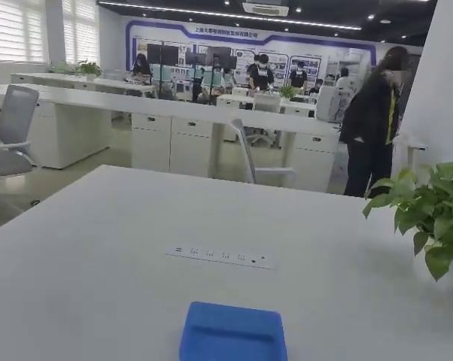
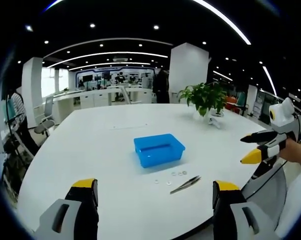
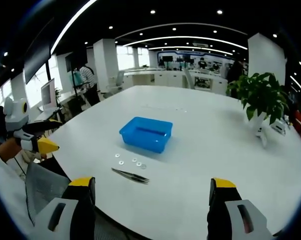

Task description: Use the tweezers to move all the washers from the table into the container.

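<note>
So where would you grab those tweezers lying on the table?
Probably around the middle of the tweezers, coming straight down from above with the jaws across their narrow width. They lie flat on the table, long and slim, close beside the washers.

Open bench all round, clutter bunched mid-frame.
In the left gripper view, bare bench point(image 2: 90, 150) runs wide at left and lower centre. The blue container point(image 2: 159, 149) sits mid-frame, with washers point(image 2: 173, 174) and tweezers point(image 2: 185, 184) just below it, and a potted plant point(image 2: 204, 97) blocks the upper right.
</note>
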`<state>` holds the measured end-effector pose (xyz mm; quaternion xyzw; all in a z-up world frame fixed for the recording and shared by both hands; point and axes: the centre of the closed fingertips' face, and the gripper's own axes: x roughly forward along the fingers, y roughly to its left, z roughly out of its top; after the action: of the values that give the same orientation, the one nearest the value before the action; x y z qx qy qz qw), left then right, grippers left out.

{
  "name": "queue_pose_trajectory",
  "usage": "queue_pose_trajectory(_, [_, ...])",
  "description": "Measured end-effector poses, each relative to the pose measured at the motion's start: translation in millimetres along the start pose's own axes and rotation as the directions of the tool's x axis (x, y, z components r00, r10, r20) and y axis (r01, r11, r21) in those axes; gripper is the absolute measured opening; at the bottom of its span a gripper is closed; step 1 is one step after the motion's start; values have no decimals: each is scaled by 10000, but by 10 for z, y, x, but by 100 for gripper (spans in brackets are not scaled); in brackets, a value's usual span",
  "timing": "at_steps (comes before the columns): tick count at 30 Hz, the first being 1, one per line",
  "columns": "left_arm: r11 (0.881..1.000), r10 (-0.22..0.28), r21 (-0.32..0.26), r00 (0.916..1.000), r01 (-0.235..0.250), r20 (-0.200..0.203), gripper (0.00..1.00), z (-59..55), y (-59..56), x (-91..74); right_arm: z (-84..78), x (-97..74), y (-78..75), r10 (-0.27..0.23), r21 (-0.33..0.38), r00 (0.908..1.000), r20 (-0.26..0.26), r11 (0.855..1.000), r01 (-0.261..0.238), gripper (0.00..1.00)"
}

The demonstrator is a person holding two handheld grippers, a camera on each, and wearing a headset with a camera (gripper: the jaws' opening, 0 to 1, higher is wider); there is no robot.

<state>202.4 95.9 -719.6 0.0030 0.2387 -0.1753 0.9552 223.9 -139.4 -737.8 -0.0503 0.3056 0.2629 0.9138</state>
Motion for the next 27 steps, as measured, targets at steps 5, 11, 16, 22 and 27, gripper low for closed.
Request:
queue_pose_trajectory(5, [10000, 12, -40, 10000, -12, -31, 97, -16, 16, 13, 14, 5, -6, -30, -90, 10000, 7, 10000, 30, 94])
queue_pose_trajectory(11, [9999, -125, -45, 9999, 126, 26, 96, 4, 0, 22, 53, 13, 14, -1, -224, 10000, 66, 9997, 3, 92])
queue_pose_trajectory(16, [9997, -221, 85, 9997, 221, -55, 94, 12, -10, 56, 77, 13, 17, 5, -300, 9999, 119, 9996, -1, 92])
queue_pose_trajectory(22, [9993, -322, 166, 9994, 323, -94, 92, -7, 20, 115, 93, 49, -18, -30, -229, 9998, 207, 9997, 35, 91])
queue_pose_trajectory(27, [9988, -460, 150, 9986, 464, -275, 87, -68, 28, 239, 47, 94, -37, 14, -595, 10000, -59, 9982, -17, 89])
